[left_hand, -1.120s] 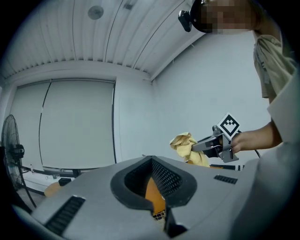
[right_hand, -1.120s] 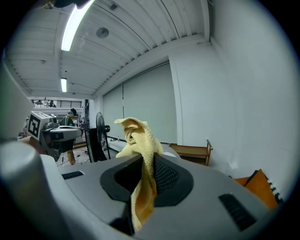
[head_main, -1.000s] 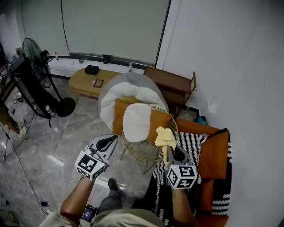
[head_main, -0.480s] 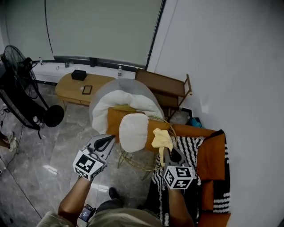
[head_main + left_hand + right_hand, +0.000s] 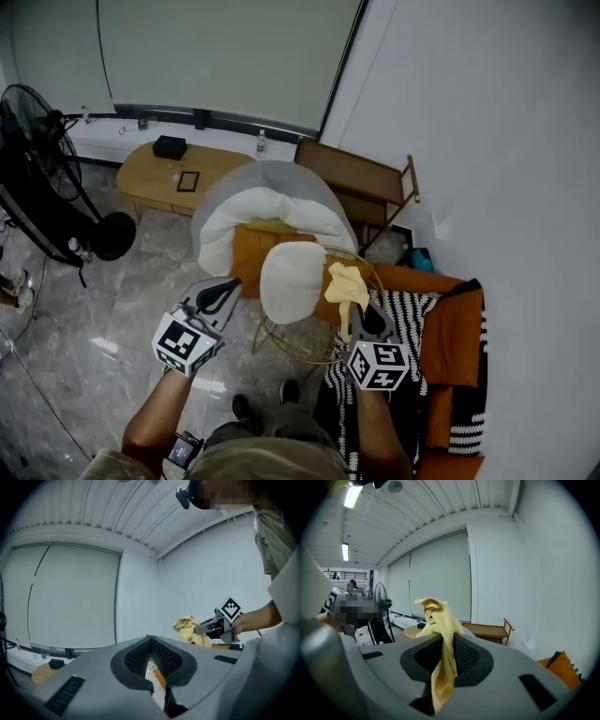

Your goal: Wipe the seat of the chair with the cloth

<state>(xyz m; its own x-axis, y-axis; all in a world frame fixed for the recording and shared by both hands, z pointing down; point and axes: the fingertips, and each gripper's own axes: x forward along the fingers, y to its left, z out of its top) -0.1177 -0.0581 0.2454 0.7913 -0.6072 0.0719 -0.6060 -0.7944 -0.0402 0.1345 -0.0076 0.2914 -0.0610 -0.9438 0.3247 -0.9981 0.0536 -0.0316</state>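
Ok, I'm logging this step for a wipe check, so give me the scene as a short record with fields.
right hand-held gripper: shut on cloth
left hand-held gripper: shut, empty, left of chair
cloth position: raised over the chair's right rim, seemingly off the seat
chair: wire frame, white cushion in it
wiping: not yet begun
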